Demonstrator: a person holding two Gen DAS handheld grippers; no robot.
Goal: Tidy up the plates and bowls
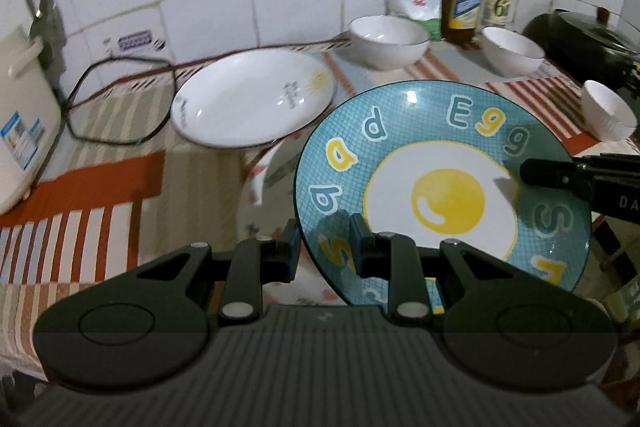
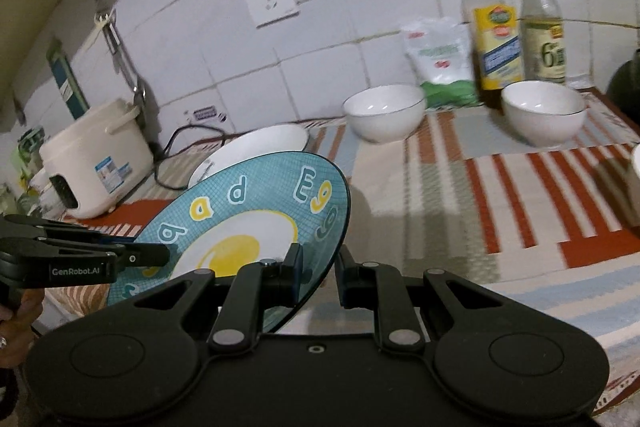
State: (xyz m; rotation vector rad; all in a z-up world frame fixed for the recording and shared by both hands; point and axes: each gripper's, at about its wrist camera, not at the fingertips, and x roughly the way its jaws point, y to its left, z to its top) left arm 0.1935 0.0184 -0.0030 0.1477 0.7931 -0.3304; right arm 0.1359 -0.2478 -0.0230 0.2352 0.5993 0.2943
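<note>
A blue plate with a fried-egg picture (image 1: 440,187) is held tilted above the counter, also in the right wrist view (image 2: 248,227). My left gripper (image 1: 325,251) is shut on its near left rim. My right gripper (image 2: 318,273) is shut on its right rim and shows in the left wrist view (image 1: 560,175). A white plate (image 1: 252,99) lies behind, and another patterned plate (image 1: 260,195) lies under the blue one. Two white bowls (image 1: 386,41) (image 1: 514,51) stand at the back, also seen in the right wrist view (image 2: 382,111) (image 2: 544,113). A small white ribbed bowl (image 1: 608,115) stands at the right.
A white rice cooker (image 2: 96,159) with a black cord (image 1: 120,99) stands at the left. Two bottles (image 2: 494,27) (image 2: 542,23) and a white bag (image 2: 440,55) stand against the tiled wall. A dark pan with lid (image 1: 588,35) is at the far right. A striped cloth (image 2: 520,187) covers the counter.
</note>
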